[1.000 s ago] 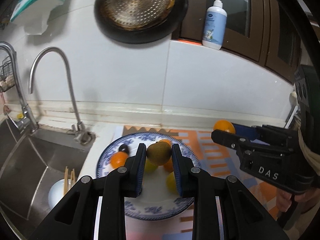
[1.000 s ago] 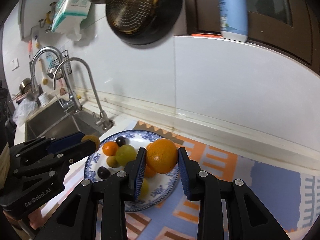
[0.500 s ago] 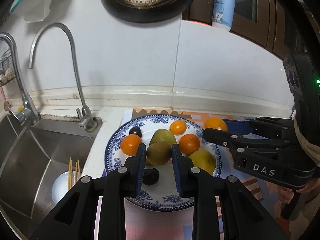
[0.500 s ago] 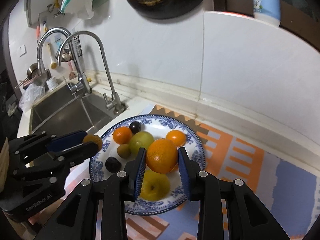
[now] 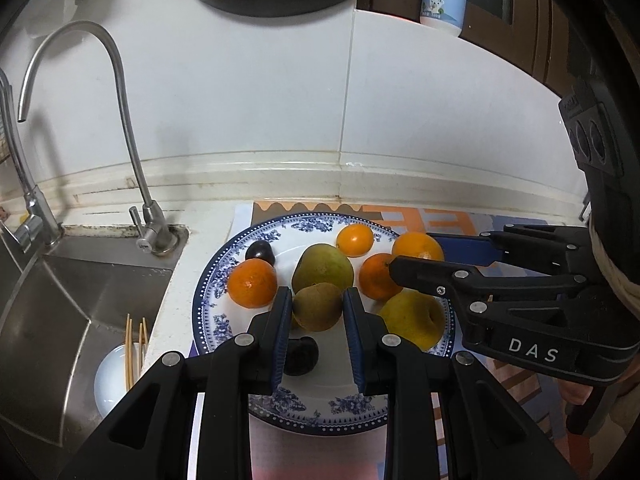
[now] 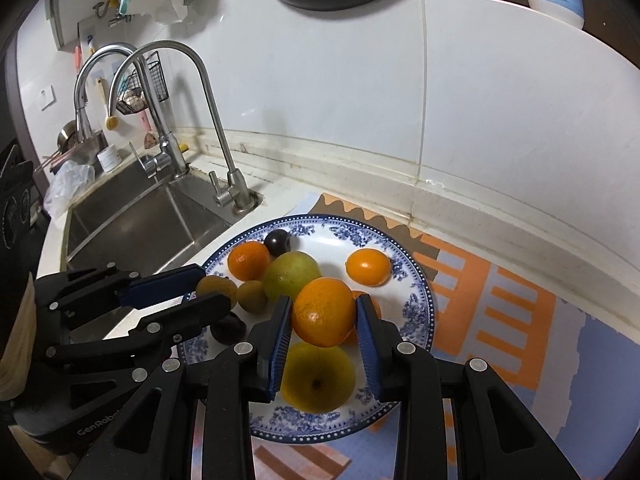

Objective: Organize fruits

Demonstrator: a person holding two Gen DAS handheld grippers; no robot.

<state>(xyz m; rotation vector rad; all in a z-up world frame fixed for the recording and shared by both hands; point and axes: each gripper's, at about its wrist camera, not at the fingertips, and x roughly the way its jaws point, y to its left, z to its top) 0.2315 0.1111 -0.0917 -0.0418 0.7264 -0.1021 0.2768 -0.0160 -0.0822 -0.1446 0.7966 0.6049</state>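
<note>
A blue-and-white patterned plate (image 5: pixel 224 300) (image 6: pixel 416 280) on the counter holds several fruits. My left gripper (image 5: pixel 316 308) is shut on a brown kiwi (image 5: pixel 318 306) just above the plate's near middle, in front of a green pear (image 5: pixel 322 266). My right gripper (image 6: pixel 322 316) is shut on an orange (image 6: pixel 324 312) over the plate, above a yellow fruit (image 6: pixel 318 378). In the left wrist view the right gripper (image 5: pixel 416 258) reaches in from the right with its orange (image 5: pixel 418 246). In the right wrist view the left gripper (image 6: pixel 200 288) comes from the left holding the kiwi (image 6: pixel 216 288).
Tangerines (image 5: pixel 252 282) (image 6: pixel 368 266) and dark plums (image 5: pixel 260 252) (image 5: pixel 300 356) also lie on the plate. A steel sink (image 5: pixel 48 320) with a bowl and chopsticks (image 5: pixel 134 344) is to the left, taps (image 5: pixel 148 216) behind it. An orange-and-blue mat (image 6: pixel 500 312) covers the counter on the right.
Both grippers have sunk toward the plate with their fruits still gripped. The plate and its fruits now look larger and closer in both views.
</note>
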